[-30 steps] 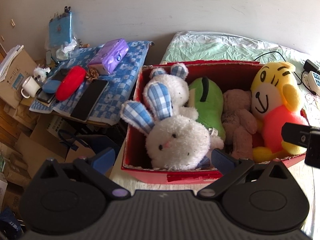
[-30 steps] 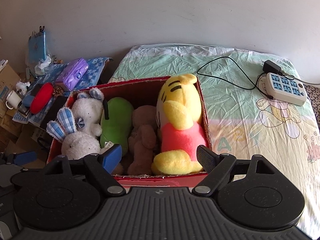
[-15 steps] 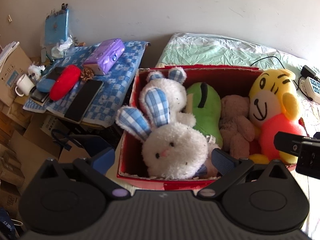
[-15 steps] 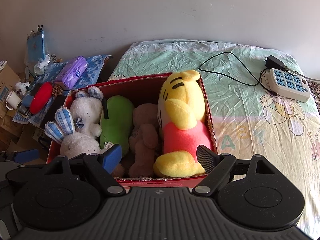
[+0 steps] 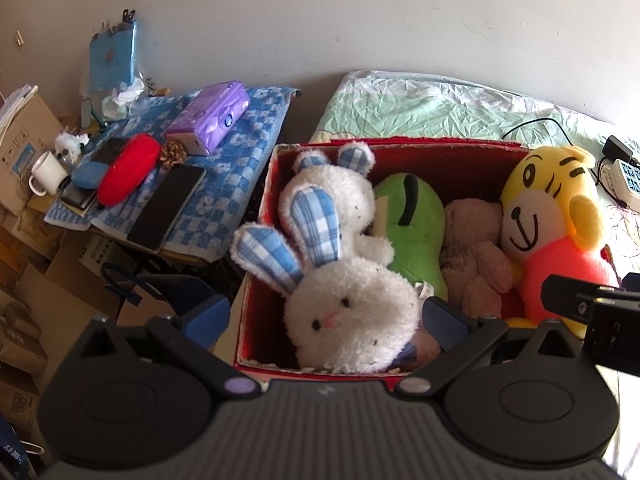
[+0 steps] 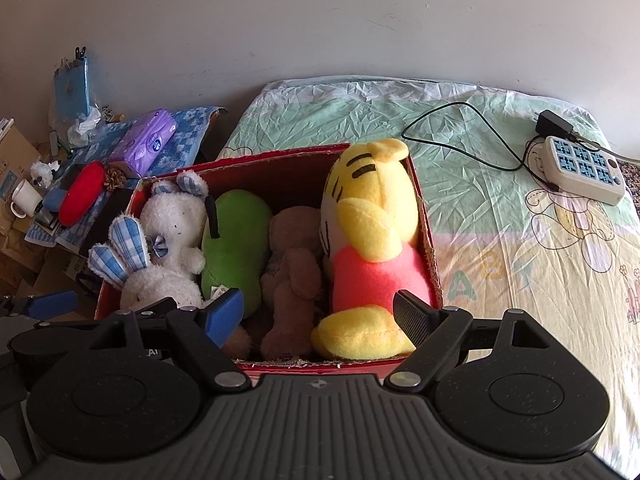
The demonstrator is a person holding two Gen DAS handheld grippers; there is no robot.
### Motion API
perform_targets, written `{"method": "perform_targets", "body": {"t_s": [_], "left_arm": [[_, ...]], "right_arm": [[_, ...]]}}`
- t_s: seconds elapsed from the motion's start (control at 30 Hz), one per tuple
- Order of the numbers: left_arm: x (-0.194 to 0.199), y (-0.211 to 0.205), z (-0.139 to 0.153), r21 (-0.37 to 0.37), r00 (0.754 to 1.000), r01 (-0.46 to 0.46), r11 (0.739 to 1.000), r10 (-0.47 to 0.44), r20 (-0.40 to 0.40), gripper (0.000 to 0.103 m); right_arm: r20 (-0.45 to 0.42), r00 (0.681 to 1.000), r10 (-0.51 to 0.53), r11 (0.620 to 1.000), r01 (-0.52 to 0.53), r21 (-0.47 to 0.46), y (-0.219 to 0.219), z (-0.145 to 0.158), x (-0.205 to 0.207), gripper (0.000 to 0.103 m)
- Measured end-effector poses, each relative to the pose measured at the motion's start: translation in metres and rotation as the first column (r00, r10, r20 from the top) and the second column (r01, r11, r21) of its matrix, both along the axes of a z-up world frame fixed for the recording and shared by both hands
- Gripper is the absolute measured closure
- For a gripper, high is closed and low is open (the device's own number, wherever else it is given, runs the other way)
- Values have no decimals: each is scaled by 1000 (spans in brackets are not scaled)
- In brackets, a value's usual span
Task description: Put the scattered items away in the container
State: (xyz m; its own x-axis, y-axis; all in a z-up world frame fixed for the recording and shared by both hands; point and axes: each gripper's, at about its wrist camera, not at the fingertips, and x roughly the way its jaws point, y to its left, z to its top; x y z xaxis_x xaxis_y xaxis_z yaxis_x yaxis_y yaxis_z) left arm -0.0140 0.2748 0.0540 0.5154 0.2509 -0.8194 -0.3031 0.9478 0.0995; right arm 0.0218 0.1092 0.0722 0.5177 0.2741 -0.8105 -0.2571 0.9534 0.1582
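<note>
A red cardboard box (image 5: 400, 148) (image 6: 430, 248) stands on the bed and holds several soft toys: a white rabbit with blue checked ears (image 5: 344, 304) (image 6: 168, 240), a green plush (image 5: 412, 232) (image 6: 236, 240), a brown bear (image 5: 476, 256) (image 6: 292, 272) and a yellow tiger in a pink shirt (image 5: 552, 216) (image 6: 372, 232). My left gripper (image 5: 324, 316) is open and empty, just in front of the box over the rabbit's end. My right gripper (image 6: 320, 316) is open and empty, in front of the box by the tiger; it also shows in the left wrist view (image 5: 588, 312).
A side table with a blue checked cloth (image 5: 240, 168) carries a purple tissue pack (image 5: 208, 116), a red pouch (image 5: 128, 168), a phone (image 5: 166, 208) and a white mug (image 5: 46, 172). Cardboard boxes (image 5: 24, 248) lie below. A power strip (image 6: 584, 168) and cable (image 6: 460, 136) lie on the bedsheet.
Both grippers have drawn slightly closer to the box and lower; the box fills more of both views. Both stay open and empty. The toys have not moved.
</note>
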Motion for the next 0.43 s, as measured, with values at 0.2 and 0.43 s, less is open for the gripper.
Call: {"method": "perform_targets", "body": {"t_s": [0.2,0.43], "left_arm": [[-2,2,-1,-1,1000,-13,1000,13,1,1],[-8,4,0,-6,1000,-16,1000,16,10,1]], "right_arm": [[3,1000,6,1000,-6,-4,2,0,-4,19],[9,1000,8,1000,-8,-6,3,1,-7,19]]}}
